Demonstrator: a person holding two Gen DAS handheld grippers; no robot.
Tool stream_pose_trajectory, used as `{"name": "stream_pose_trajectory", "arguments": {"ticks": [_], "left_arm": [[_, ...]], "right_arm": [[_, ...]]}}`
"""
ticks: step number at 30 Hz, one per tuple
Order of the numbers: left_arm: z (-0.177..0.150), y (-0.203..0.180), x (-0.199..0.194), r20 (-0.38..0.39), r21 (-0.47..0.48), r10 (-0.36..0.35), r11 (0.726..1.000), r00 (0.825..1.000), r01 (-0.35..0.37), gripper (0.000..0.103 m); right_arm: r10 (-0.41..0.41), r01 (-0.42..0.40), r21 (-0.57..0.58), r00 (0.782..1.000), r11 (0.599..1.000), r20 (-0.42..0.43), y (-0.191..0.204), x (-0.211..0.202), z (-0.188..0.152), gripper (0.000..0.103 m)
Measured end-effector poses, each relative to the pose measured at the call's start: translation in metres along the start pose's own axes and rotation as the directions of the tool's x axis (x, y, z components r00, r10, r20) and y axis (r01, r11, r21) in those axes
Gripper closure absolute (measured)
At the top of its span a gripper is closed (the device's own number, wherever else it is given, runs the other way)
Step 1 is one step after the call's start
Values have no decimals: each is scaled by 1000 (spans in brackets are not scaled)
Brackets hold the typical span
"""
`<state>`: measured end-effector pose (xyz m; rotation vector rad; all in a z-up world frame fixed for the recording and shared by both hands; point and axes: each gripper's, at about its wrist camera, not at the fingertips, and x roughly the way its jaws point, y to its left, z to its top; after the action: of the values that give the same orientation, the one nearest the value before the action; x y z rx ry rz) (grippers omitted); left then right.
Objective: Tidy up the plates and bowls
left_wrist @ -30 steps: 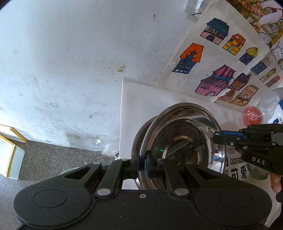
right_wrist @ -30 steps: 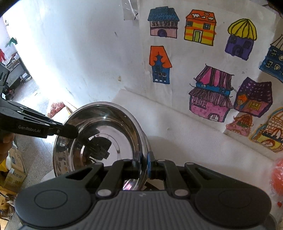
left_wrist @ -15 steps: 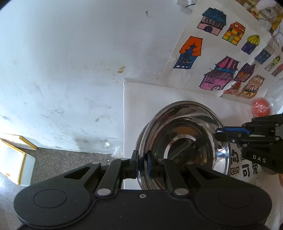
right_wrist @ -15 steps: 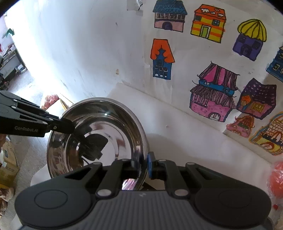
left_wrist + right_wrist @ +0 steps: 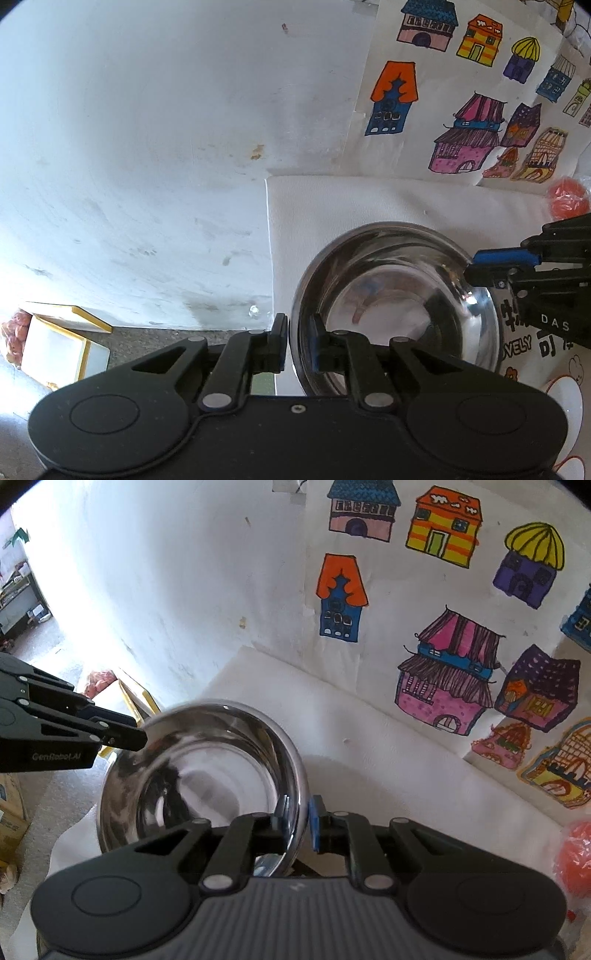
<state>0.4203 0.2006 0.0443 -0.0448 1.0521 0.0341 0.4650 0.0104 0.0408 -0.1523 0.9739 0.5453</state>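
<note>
Over the white table [image 5: 369, 199], the shiny metal bowl [image 5: 399, 295] hangs between two grippers. The left gripper [image 5: 298, 343] sits slightly open around the rim, maybe letting go. The right gripper [image 5: 295, 827] also looks slightly open.

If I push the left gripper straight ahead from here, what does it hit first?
The steel bowl: its rim already sits between the left gripper jaws, so the bowl wall meets it at once. Beyond lies the white padded surface, then probably the wall.
</note>
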Motion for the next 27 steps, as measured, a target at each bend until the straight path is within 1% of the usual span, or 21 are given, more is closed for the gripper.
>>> {"name": "stream_pose_trajectory", "arguments": {"ticks": [1,3,4,5,6,8,9,10,11,13,14,15,17,19,21,22,27], "left_arm": [[0,0,0,5,3,3,1000,1000,-3,88],[-1,0,-2,18,2,12,1000,1000,-12,87],[-2,0,-4,29,-1,13,1000,999,-13,84],[-3,1,-5,39,-4,12,1000,999,-12,82],[-5,2,-8,48,-7,7,1000,999,-7,77],[-8,2,-14,65,-14,5,1000,998,-4,73],[-9,2,-17,75,-15,5,1000,997,-4,69],[-10,0,-18,84,-16,6,1000,996,-4,62],[-12,-2,-21,94,-15,6,1000,996,-5,58],[-15,-4,-27,116,-13,5,1000,993,-4,42],[-17,-5,-30,125,-10,6,1000,992,-5,40],[-18,-6,-34,134,-8,7,1000,991,-6,38],[-22,-8,-41,152,-13,3,1000,988,-1,37],[-26,-8,-48,171,-21,-2,1000,985,6,27],[-31,-10,-57,198,-30,2,1000,980,4,22],[-34,-11,-62,210,-30,6,1000,978,1,21],[-54,-18,-90,269,-29,-2,1000,963,10,14]], "right_arm": [[-1,1,1,1000,1000,4,-1,0,-1,88],[-7,7,0,1000,1000,17,-1,-3,-3,86],[-9,9,2,1000,1000,25,-1,-5,-4,82],[-8,8,7,999,1000,31,-2,-6,-5,76],[-5,4,14,999,1000,36,-4,-8,-6,73],[1,-2,27,999,1000,48,-5,-13,-8,64],[4,-5,29,999,1000,54,-6,-15,-10,61],[6,-8,33,998,999,62,-7,-18,-12,55],[6,-8,40,998,999,69,-8,-21,-13,50],[11,-15,51,997,999,82,-10,-27,-17,45],[14,-19,55,996,998,89,-10,-31,-18,40],[13,-19,57,995,998,97,-9,-36,-20,37],[8,-15,62,993,998,120,-8,-45,-24,30],[17,-26,68,990,997,140,-7,-56,-29,27],[25,-36,69,986,997,163,-5,-68,-36,22],[28,-41,71,984,997,174,-5,-73,-38,19],[50,-62,47,973,997,227,6,-107,-58,13]]}}
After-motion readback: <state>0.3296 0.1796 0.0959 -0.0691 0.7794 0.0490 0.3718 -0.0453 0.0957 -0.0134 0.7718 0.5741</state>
